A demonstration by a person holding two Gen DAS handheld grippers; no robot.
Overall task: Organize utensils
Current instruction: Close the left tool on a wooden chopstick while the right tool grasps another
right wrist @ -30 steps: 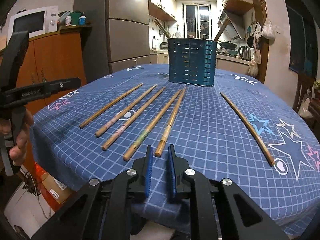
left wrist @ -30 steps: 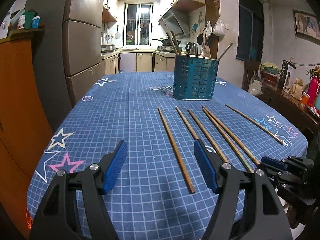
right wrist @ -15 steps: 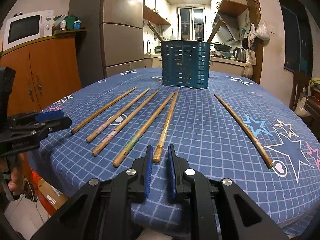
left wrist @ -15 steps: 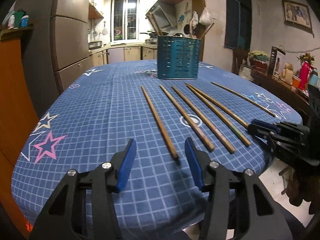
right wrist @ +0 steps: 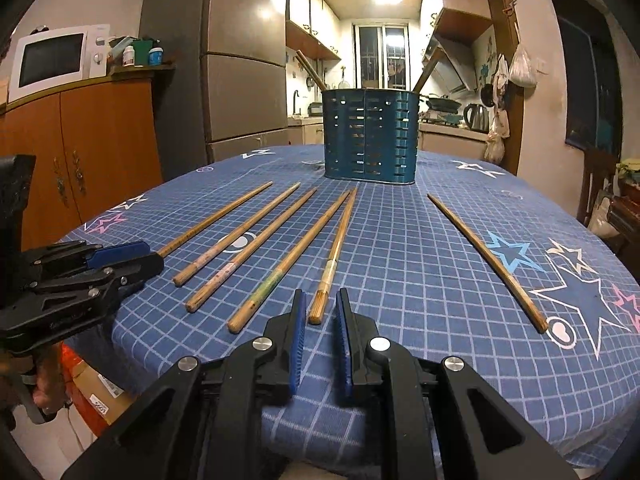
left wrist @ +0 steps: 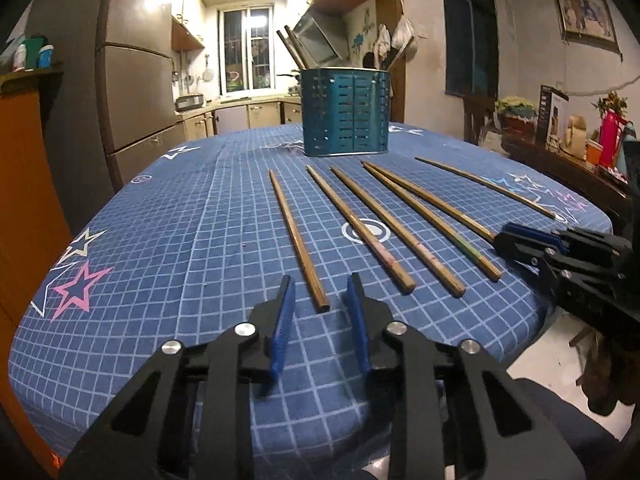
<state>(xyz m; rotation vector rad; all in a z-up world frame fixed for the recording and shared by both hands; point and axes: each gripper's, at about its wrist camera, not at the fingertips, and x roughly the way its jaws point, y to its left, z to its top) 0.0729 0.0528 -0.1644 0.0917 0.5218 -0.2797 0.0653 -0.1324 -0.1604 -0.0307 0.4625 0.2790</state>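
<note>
While six wooden chopsticks lie loose on the blue grid-patterned tabletop (left wrist: 192,216), fanned from its near edge toward the teal slotted utensil holder (left wrist: 346,112) at the far middle, the leftmost chopstick (left wrist: 296,236) has its thick end just ahead of the left claw (left wrist: 320,292). That claw's jaws have just been closing and stand narrowly apart, with nothing between the pads. The right claw (right wrist: 320,308) is nearly pressed together, a slim gap remaining, and the butt of another chopstick (right wrist: 334,254) sits at the mouth of that gap (touching or not, I cannot tell). One chopstick (right wrist: 486,258) lies well apart to the right. Open cloth spreads on both flanks. More sticks already stand in the holder. Beyond are a refrigerator (right wrist: 240,80) and a microwave (right wrist: 56,60). No writing is legible.
</note>
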